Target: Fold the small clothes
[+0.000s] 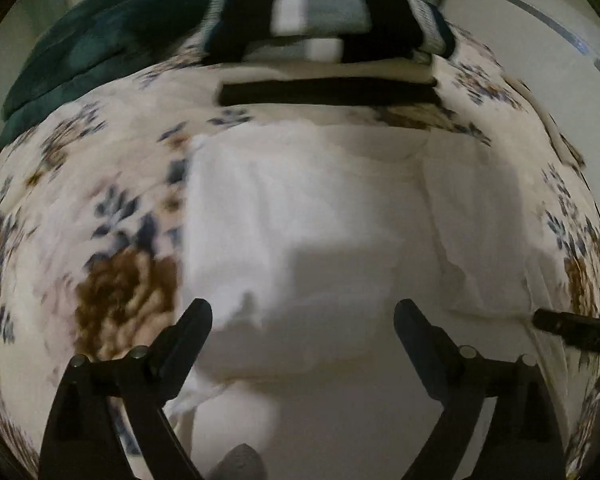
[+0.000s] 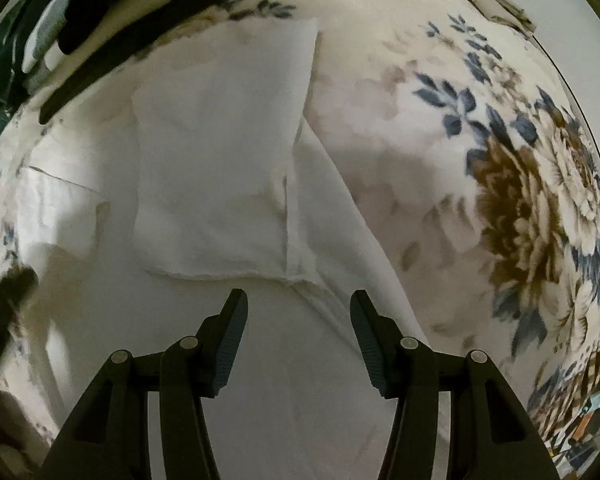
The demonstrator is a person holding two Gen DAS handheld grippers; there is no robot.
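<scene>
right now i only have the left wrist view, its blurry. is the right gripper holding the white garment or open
Observer: Open. The right gripper has its jaws apart over the white garment, nothing between them.
Operator: whats just ahead of it
Observer: A folded-over panel of the garment, whose lower hem runs across just beyond the fingertips.
Operator: anything to its right
Observer: A long edge of the garment slants down over the floral bedspread, which shows a big brown flower there.
</scene>
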